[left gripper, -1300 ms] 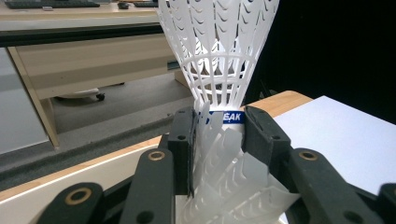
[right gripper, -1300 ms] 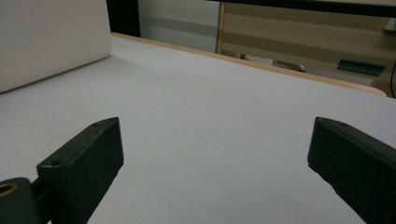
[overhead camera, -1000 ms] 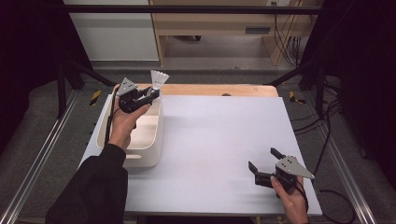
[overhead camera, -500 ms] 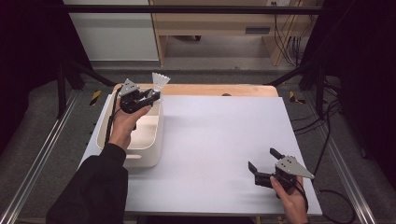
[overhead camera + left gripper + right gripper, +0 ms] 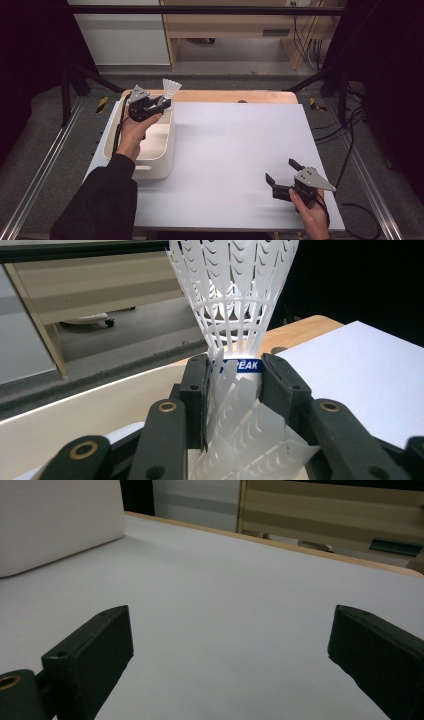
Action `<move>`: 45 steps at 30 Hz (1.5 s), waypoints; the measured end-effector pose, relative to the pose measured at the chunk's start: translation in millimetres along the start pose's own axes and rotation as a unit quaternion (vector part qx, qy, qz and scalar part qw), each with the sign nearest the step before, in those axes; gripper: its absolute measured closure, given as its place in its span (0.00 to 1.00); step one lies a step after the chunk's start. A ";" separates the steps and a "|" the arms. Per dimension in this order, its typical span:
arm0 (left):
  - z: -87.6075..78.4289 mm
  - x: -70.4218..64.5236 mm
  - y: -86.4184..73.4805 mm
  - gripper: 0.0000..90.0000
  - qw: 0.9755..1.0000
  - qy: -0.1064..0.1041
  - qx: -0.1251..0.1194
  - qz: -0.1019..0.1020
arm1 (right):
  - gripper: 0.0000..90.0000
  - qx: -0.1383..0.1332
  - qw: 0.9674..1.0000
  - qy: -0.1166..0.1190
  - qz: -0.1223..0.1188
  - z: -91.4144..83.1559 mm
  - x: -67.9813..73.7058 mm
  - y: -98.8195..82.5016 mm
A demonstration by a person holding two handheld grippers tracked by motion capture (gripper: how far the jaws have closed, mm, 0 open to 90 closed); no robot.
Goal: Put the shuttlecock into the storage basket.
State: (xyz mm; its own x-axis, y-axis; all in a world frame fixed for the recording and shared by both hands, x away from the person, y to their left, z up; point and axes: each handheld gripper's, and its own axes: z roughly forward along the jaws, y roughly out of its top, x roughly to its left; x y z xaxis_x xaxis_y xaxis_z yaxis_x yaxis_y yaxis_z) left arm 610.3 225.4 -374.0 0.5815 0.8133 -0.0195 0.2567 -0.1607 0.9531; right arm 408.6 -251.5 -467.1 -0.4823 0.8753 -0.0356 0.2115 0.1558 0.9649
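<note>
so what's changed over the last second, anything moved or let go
Nothing visibly changed. The left gripper stays shut on the white shuttlecock above the cream bin, and the right gripper stays open, low over the white table.

Your left gripper (image 5: 165, 103) and right gripper (image 5: 280, 175) were black with brass-ringed screw holes, grey triangular top plates, black trailing cables; your left sleeve (image 5: 100, 200) was black.
</note>
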 end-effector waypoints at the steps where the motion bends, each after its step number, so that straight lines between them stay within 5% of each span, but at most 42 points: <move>1: -0.4 0.5 -0.3 0.72 1.000 0.002 -0.001 -0.002 | 0.05 0.000 1.000 0.000 0.000 -0.1 -0.1 0.1; 9: -2.9 5.1 -3.1 0.72 1.000 0.017 0.005 -0.011 | 0.05 0.000 1.000 0.000 0.001 -0.2 -0.4 -0.1; 22: -2.8 8.0 -6.0 0.72 0.999 0.035 0.020 0.003 | 0.05 0.001 1.000 0.001 0.000 0.1 -0.4 -0.3; 45: 1.4 8.3 -10.5 0.72 0.998 0.035 0.047 0.002 | 0.05 -0.001 1.000 0.001 0.000 -0.4 -0.7 0.0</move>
State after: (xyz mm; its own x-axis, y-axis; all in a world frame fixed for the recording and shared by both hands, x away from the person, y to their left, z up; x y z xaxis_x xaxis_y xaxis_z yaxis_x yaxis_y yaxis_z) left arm 613.5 233.0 -384.6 0.5289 0.8487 0.0089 0.3267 -0.2132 0.9208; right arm 408.6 -252.2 -467.0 -0.4835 0.8746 -0.0361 0.2100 0.1559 0.9652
